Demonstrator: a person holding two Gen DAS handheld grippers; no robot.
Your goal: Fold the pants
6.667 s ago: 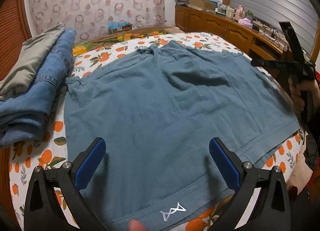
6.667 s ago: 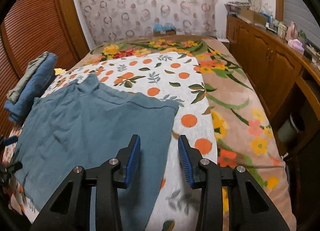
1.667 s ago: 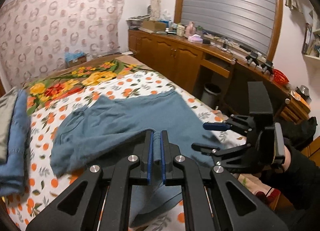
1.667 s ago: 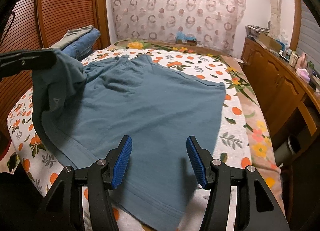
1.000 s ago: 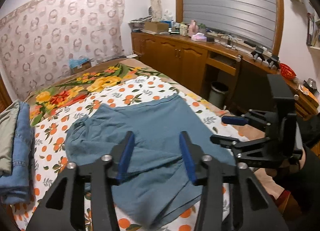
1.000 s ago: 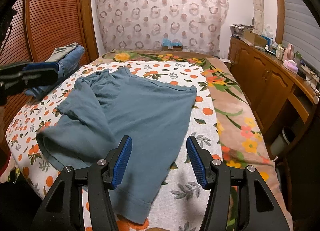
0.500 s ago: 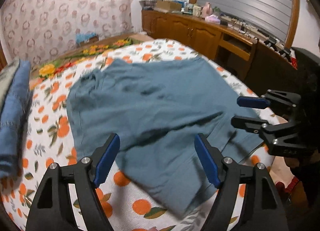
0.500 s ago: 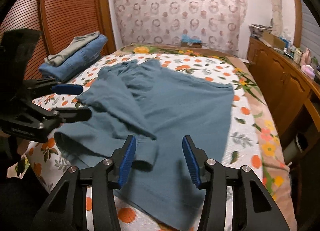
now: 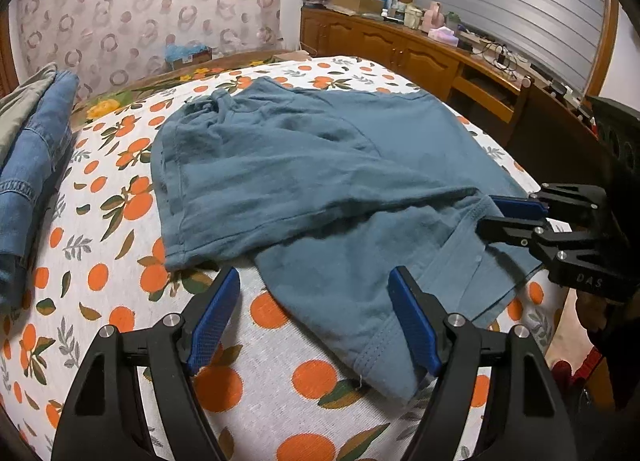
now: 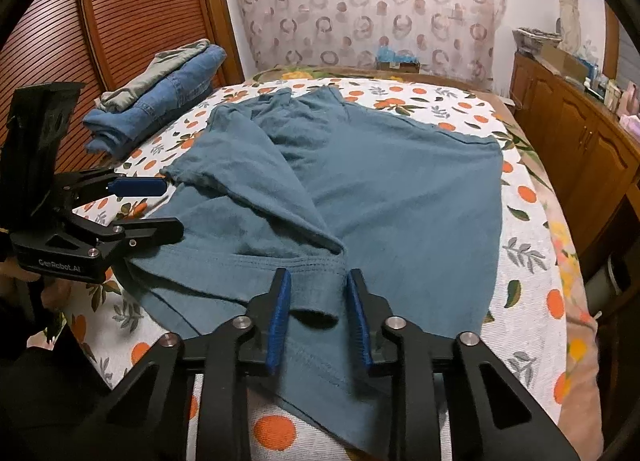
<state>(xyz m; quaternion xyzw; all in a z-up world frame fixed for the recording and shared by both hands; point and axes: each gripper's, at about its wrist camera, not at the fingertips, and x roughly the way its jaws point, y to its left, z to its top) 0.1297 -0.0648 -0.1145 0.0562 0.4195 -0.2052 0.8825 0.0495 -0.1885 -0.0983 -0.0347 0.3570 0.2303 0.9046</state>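
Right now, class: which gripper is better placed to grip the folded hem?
Right. The right gripper, jaws just closing, brackets the hem of the pants; the left gripper is wide open.

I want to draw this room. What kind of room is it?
Most likely a bedroom. A bed with an orange-fruit printed sheet fills the room, a long wooden sideboard cluttered with small items runs along the wall, and a stack of folded denim and khaki clothes sits beside the teal-blue pants.
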